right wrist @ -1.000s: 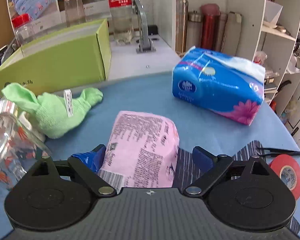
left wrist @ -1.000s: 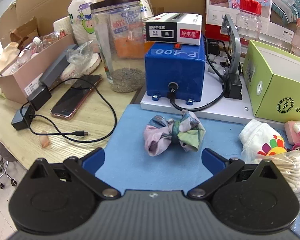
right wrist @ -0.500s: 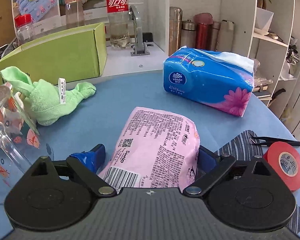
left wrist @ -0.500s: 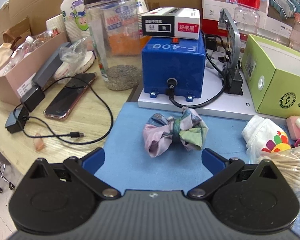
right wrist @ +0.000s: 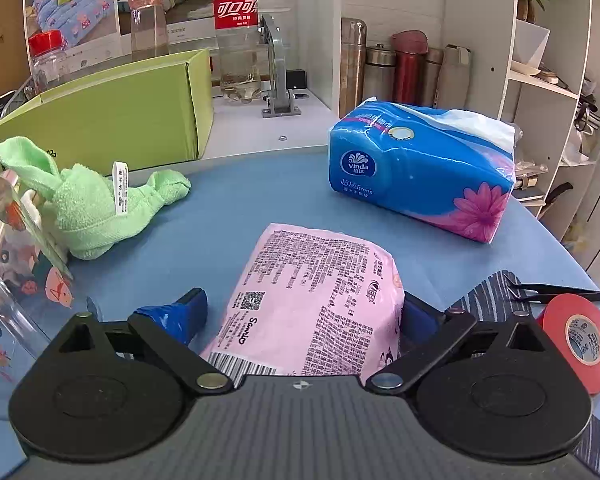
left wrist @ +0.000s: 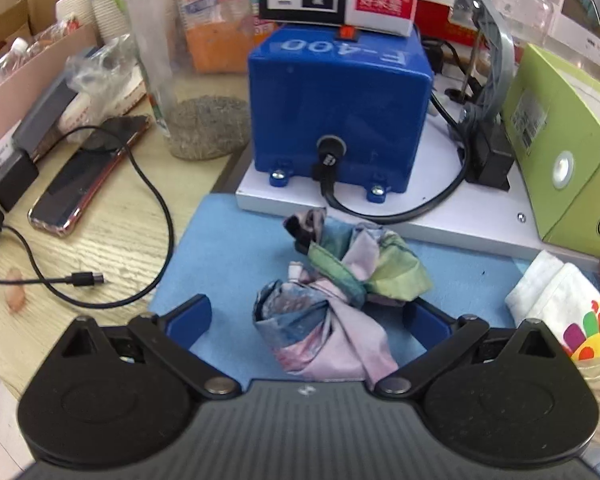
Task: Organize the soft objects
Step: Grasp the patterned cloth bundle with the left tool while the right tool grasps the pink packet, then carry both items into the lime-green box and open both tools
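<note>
**Cloth between left claw's fingers, not yet pinched**

Left claw [left wrist: 306, 316] released, spread wide around the crumpled cloth [left wrist: 332, 296], which lies on the blue mat [left wrist: 224, 248], long axis running away from the claw toward the blue box [left wrist: 340, 104]. Right claw [right wrist: 302, 316] also released, straddling the pink pack [right wrist: 320, 296]; right finger seems to touch it. Green towel [right wrist: 96, 212] lies left, tissue pack [right wrist: 416, 176] beyond. Desk cluttered; cable [left wrist: 132, 240] to the cloth's left

Left gripper [left wrist: 306, 314] and right gripper [right wrist: 302, 314]: black ribbed bodies, blue finger pads, silver pivot screws at 5 and 7 o'clock.
</note>
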`<act>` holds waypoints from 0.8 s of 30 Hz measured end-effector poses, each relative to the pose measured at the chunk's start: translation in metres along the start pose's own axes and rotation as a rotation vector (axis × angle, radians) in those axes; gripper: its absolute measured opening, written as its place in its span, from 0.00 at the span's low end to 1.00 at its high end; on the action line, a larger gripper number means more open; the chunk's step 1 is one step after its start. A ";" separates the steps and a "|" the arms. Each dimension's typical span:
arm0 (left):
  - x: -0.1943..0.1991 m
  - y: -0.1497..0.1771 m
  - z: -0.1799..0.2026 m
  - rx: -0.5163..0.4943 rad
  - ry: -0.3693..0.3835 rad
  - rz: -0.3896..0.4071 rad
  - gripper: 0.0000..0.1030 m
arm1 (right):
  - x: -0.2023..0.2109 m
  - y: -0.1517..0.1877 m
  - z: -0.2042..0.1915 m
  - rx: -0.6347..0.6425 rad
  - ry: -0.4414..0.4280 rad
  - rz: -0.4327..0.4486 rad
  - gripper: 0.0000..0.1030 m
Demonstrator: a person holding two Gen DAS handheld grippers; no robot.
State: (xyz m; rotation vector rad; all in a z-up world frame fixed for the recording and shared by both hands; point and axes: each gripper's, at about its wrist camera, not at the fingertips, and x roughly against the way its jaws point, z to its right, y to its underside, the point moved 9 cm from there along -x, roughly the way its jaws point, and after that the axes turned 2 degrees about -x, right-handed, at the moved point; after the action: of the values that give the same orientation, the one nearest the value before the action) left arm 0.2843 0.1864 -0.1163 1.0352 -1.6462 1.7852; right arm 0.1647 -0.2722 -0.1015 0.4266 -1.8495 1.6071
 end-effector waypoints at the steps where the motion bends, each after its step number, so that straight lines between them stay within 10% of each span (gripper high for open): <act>1: 0.002 -0.001 -0.001 0.006 -0.002 0.008 0.88 | 0.000 0.000 0.000 0.004 -0.003 0.001 0.85; 5: 0.016 -0.002 -0.002 0.009 0.020 0.022 0.48 | 0.006 0.001 -0.002 0.025 -0.042 0.037 0.61; 8: 0.025 0.003 -0.005 0.017 0.027 0.029 0.46 | 0.013 0.002 -0.003 0.030 -0.082 0.047 0.45; 14: 0.067 -0.003 -0.007 0.010 0.054 0.095 0.46 | 0.040 -0.012 -0.009 -0.003 -0.171 0.093 0.44; 24: 0.106 -0.108 0.098 -0.110 0.199 0.263 0.46 | 0.028 -0.156 -0.095 0.166 -0.344 0.280 0.45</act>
State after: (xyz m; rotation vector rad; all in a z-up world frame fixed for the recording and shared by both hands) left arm 0.3259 0.0921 0.0312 0.5931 -1.7963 1.8681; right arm 0.2653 -0.2071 0.0387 0.5659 -2.1104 1.9854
